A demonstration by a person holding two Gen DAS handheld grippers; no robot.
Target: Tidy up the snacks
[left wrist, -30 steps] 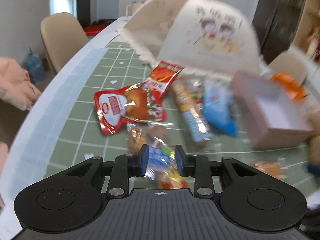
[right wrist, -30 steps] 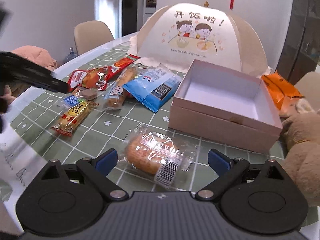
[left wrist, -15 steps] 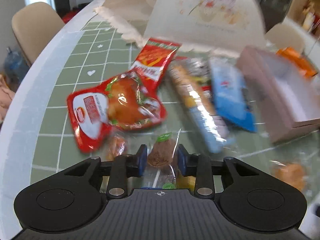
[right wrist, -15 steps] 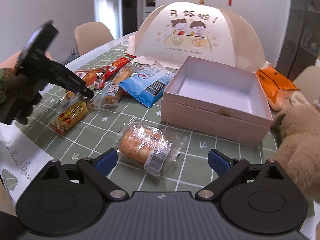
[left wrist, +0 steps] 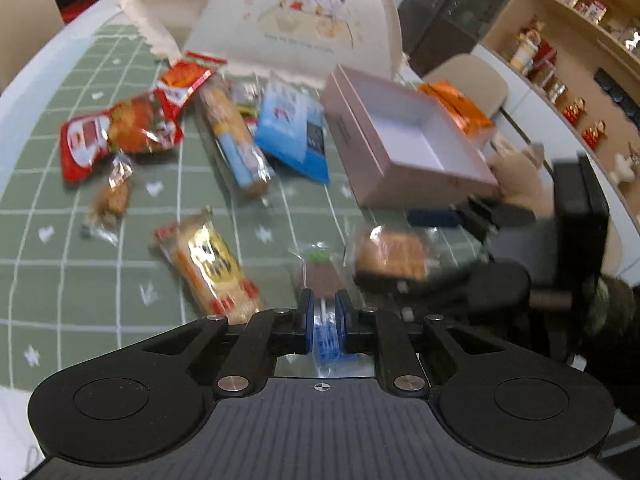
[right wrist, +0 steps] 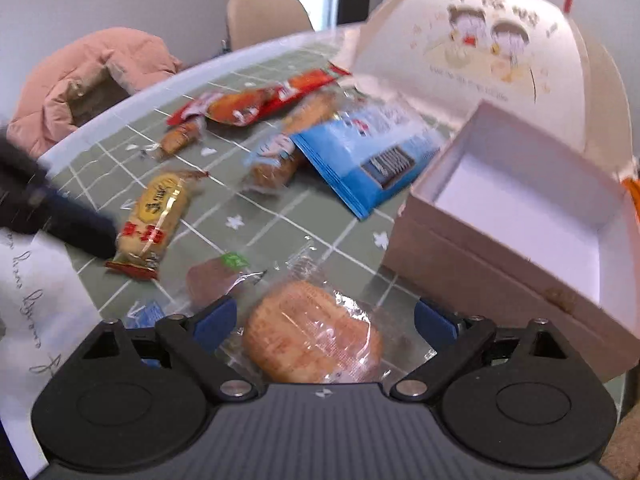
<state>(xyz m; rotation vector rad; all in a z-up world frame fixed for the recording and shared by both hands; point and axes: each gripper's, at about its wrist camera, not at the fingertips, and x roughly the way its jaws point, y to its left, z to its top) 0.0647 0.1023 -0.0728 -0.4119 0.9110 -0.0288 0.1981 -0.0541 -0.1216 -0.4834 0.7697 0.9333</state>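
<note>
My left gripper (left wrist: 324, 300) is shut on a small clear-wrapped brown snack (left wrist: 322, 276), held above the green tablecloth; the same snack shows in the right wrist view (right wrist: 216, 280). My right gripper (right wrist: 324, 316) is open, its blue fingertips (right wrist: 214, 320) on either side of a round wrapped cake (right wrist: 312, 332), which also shows in the left wrist view (left wrist: 392, 254). The open pink box (left wrist: 404, 140) is empty and stands to the right (right wrist: 516, 216).
On the cloth lie a yellow rice-cracker pack (left wrist: 208, 268), a blue bag (left wrist: 292, 132), a long bread stick (left wrist: 236, 144), red packs (left wrist: 116, 132) and a small brown snack (left wrist: 110, 200). A domed food cover (left wrist: 296, 20) stands behind. A plush toy (left wrist: 516, 176) lies right.
My left gripper has lifted the brown snack and swung right toward the box and the right gripper. My right gripper has moved down and forward around the round cake.
</note>
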